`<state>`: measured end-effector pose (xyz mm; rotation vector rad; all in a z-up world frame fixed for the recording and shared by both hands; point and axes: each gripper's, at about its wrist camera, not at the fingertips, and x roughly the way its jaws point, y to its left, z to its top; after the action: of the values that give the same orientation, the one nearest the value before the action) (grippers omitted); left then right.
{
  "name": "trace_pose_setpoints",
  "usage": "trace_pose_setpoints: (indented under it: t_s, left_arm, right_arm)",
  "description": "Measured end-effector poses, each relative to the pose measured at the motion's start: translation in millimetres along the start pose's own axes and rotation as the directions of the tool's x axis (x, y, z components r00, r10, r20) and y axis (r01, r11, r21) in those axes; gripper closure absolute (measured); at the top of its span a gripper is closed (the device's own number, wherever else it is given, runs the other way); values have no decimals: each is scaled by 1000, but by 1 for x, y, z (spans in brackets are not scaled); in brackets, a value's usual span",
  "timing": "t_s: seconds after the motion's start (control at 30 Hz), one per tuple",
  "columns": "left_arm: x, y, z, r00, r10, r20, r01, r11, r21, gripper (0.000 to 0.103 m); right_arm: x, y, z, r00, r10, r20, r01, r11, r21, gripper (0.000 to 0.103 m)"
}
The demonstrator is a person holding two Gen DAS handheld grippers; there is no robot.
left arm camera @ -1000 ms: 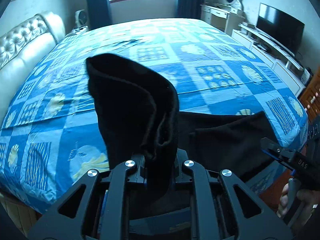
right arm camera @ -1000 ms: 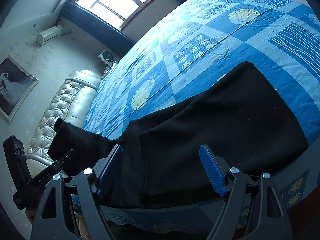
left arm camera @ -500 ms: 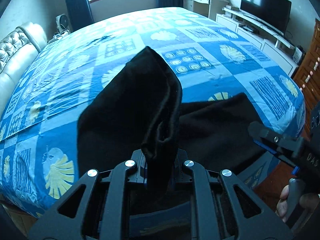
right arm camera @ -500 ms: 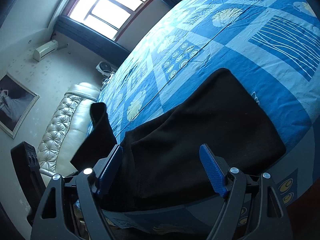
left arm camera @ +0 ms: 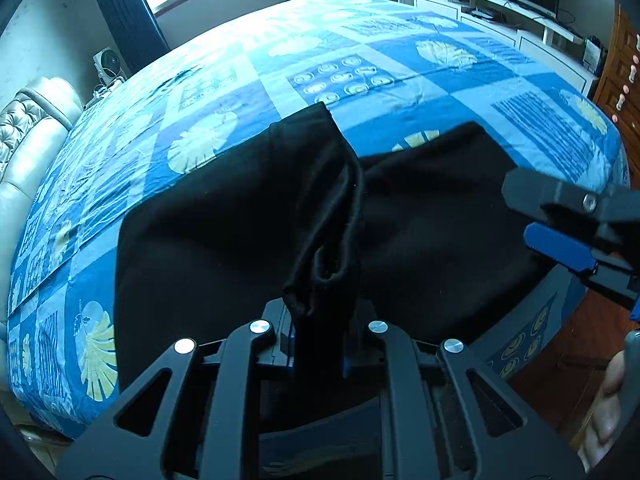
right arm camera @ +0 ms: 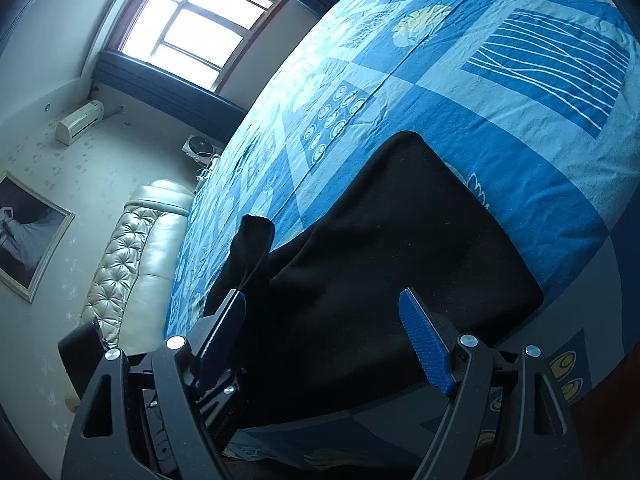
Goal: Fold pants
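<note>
I have the left gripper (left arm camera: pixel 320 344) clenched on a bunched end of the black pants (left arm camera: pixel 224 240), which stands up from the jaws as a loose, doubled flap. The rest of the pants lies spread on the bed (left arm camera: pixel 360 60), near its front edge, on the blue patterned sheet. My right gripper (right arm camera: pixel 324 344) hangs over the near part of the cloth with its jaws released and wide apart, nothing between them; from the left wrist view it shows at the right, just above the right side of the pants.

I judge this to be the fold-over step: the lifted end is being carried across the flat part so one half lands on the other. The fold is not yet laid, since the held end is up in the air and not resting on the cloth below.

The next move calls for bringing that end down onto the far side with edges lined up, then letting go. The soft cloth may slump or twist as it drops, so the free right gripper could pin or smooth the lower layer.
</note>
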<state>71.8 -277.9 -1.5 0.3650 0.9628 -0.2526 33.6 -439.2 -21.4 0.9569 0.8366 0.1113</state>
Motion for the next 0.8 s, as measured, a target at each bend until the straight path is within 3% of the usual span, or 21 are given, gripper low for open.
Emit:
trace_pose_setpoints:
  t_s: [0.33, 0.47, 0.53, 0.67, 0.7, 0.77, 0.8]
  left_arm:
    - [19, -15, -10, 999, 49, -5, -49, 998, 45, 88]
    - [16, -18, -11, 999, 37, 11, -38, 998, 48, 80]
    - [8, -13, -13, 1000, -3, 23, 3, 1000, 26, 71]
    - [-26, 13, -25, 992, -86, 88, 91, 994, -56, 38]
    - [-37, 23, -29, 988, -95, 119, 105, 992, -76, 23]
    - [-62, 51, -40, 978, -78, 192, 105, 986, -131, 10]
    - [-70, 65, -46, 973, -66, 220, 101, 983, -156, 9]
  right_arm:
    - [3, -2, -2, 1000, -9, -16, 9, 1000, -11, 25]
    - [3, -1, -2, 1000, -15, -28, 14, 1000, -27, 25]
    - [3, 0, -1, 999, -13, -34, 12, 999, -32, 25]
    - [-8, 8, 9, 999, 21, -45, -23, 998, -50, 25]
    - [-11, 11, 12, 998, 31, -46, -33, 997, -63, 25]
    - [-12, 18, 19, 997, 46, -63, -51, 996, -80, 25]
    - [-11, 20, 22, 995, 57, -77, -64, 995, -82, 25]
